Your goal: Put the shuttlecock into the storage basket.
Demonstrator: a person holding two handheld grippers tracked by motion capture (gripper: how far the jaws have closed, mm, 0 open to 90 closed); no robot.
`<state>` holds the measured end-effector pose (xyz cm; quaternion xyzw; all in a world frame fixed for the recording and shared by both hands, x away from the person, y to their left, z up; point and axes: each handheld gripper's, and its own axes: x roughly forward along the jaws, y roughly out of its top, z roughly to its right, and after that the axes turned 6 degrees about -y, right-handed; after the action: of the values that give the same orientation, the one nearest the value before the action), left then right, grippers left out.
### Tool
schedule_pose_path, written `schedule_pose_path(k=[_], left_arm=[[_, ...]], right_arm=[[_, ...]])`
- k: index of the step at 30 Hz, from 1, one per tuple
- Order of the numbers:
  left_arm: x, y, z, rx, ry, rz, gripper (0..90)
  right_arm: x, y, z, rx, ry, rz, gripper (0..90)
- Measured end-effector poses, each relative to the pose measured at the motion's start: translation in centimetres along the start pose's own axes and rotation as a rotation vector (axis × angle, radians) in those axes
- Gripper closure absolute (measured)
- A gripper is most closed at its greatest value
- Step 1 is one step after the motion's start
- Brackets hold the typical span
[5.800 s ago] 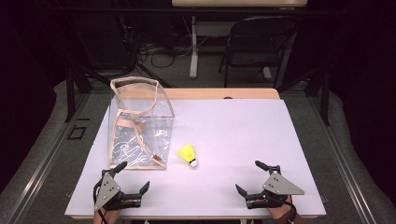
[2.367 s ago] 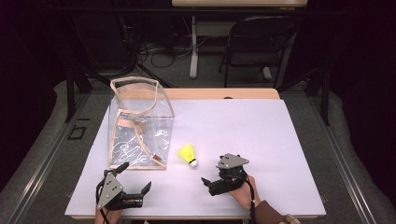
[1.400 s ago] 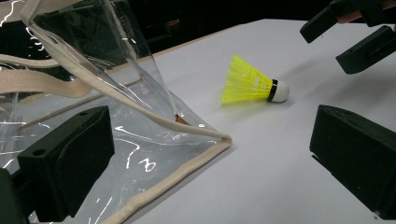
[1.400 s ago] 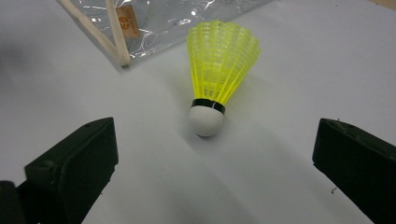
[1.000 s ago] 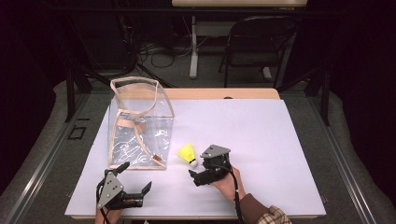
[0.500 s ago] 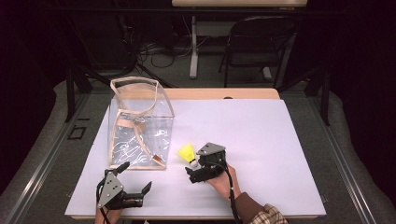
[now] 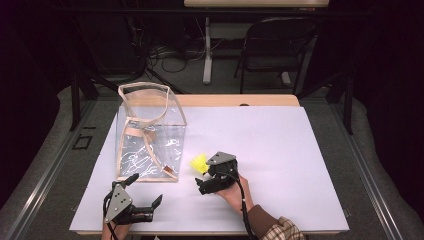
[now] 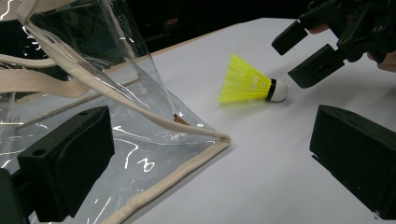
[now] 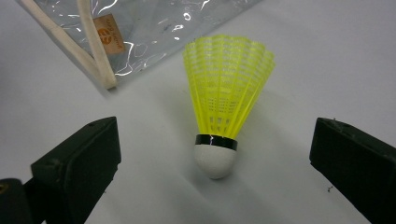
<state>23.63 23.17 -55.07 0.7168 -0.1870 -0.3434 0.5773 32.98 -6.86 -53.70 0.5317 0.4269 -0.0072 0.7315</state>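
Table (image 7: 280, 135) with a pale lilac-white top fills the middle of a dark room; grey floor runs along both sides, and a folding chair (image 7: 272, 47) and loose cables (image 7: 160, 55) sit beyond the far edge. Toward the left edge stands a clear plastic bag (image 7: 150, 135) with beige trim and straps. At the near left corner the left gripper (image 7: 145, 197) rests with its jaws wide apart, holding nothing. Just right of the bag's near corner lies a yellow shuttlecock (image 7: 199, 163) on its side. The right gripper (image 7: 202, 186) sits just beside it, jaws spread, nothing between them yet.

The right gripper view adds detail: the shuttlecock's white cork tip (image 9: 215, 161) points toward the camera, a black band above it, and a small orange label (image 9: 103, 29) on the bag. The left gripper view shows the bag's corner seam (image 8: 219, 139) close up.
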Motion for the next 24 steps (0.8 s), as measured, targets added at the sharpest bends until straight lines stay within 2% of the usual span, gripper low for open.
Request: schedule_pose_path(k=[8,12,14,16,24], left_arm=[[0.0,0.0,0.0,-0.001,-0.001,0.000,0.0],[0.0,0.0,0.0,0.000,-0.001,0.001,0.0],[0.0,0.0,0.0,0.001,-0.001,0.001,0.0],[0.0,0.0,0.0,0.000,-0.002,0.001,0.0],[0.0,0.0,0.0,0.000,-0.002,-0.001,0.0]], right_arm=[[0.6,0.1,-0.4,0.002,-0.003,-0.005,6.5],[0.9,0.1,-0.6,0.006,-0.017,-0.018,14.7],[0.9,0.1,-0.6,0.005,-0.018,-0.022,15.1],[1.1,0.0,-0.7,0.004,-0.023,-0.029,21.3],[1.5,-0.2,-0.9,0.010,-0.037,-0.055,31.5]])
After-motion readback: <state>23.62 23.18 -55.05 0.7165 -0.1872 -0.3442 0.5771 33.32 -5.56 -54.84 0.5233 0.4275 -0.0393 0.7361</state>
